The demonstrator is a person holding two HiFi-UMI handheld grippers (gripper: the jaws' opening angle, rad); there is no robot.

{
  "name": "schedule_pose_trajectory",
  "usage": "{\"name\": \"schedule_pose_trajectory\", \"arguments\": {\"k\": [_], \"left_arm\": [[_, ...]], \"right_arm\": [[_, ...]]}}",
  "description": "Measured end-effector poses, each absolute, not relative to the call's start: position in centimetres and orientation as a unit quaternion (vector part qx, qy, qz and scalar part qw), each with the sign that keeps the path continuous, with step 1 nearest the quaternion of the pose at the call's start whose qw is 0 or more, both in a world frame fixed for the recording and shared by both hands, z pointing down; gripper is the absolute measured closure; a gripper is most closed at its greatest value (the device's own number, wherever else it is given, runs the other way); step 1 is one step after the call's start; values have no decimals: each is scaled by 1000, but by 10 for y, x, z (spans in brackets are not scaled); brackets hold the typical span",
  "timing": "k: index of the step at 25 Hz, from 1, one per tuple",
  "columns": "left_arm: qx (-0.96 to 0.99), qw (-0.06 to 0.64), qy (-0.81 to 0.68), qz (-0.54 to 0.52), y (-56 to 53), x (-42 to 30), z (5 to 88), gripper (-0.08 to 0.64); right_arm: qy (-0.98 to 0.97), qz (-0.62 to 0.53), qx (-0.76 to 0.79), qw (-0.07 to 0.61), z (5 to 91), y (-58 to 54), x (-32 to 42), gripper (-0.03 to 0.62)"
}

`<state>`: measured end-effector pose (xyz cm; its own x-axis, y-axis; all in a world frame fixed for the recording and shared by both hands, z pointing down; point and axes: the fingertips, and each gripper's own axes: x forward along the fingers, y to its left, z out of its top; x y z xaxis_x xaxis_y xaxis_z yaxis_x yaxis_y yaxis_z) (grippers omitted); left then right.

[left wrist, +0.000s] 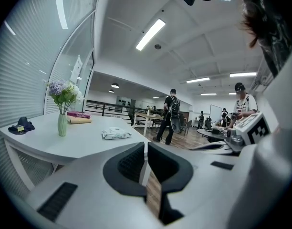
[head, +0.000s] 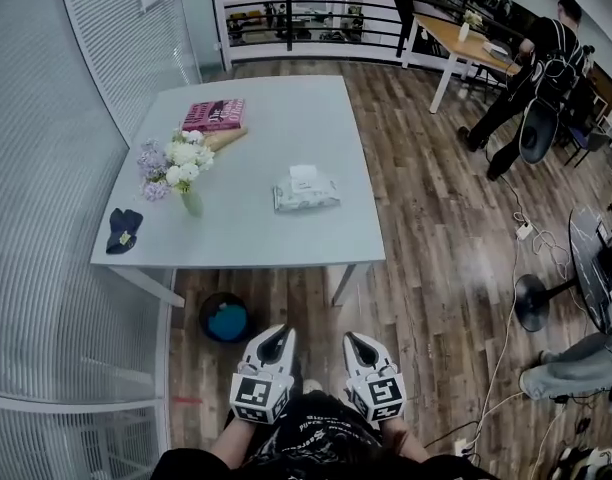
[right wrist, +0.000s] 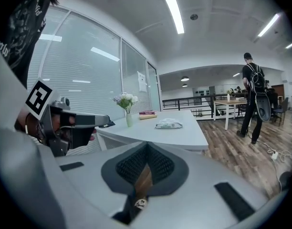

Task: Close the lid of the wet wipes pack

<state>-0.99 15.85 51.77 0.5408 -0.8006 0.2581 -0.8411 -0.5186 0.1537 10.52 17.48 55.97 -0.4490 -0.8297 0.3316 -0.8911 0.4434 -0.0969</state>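
Observation:
The wet wipes pack (head: 306,192) lies right of centre on the pale grey table (head: 286,118), with its white lid flap raised at the far side. It also shows small and far off in the left gripper view (left wrist: 116,134) and in the right gripper view (right wrist: 168,124). My left gripper (head: 279,334) and right gripper (head: 357,341) hang side by side close to my body, over the wooden floor, short of the table's near edge. Both are shut with nothing between their jaws (left wrist: 146,144) (right wrist: 146,145).
A vase of flowers (head: 176,168), a pink book (head: 214,114) and a dark folded cloth (head: 123,230) sit on the table's left side. A bin (head: 226,320) stands under the near edge. A person (head: 531,78) walks at the right; a fan (head: 531,303) and cables lie on the floor.

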Motion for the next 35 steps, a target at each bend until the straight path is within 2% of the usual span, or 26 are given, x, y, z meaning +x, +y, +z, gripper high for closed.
{"name": "schedule_pose_trajectory", "arguments": {"k": [12,21,27,35], "left_arm": [[872,137,-467,61,25,-25,526,538],[883,121,-451,57,-78,-55,520,538],[888,115,-440,76,-121,-71,525,538],[878,132,-452,84,-153,-79,538,538]], "right_arm": [[-813,127,551,140,557,63,113,594],[-808,127,560,129,553,-32,82,594],[-809,135,561,116,554,-75,56,594],[-811,157,545,143,571,-105,55,594]]}}
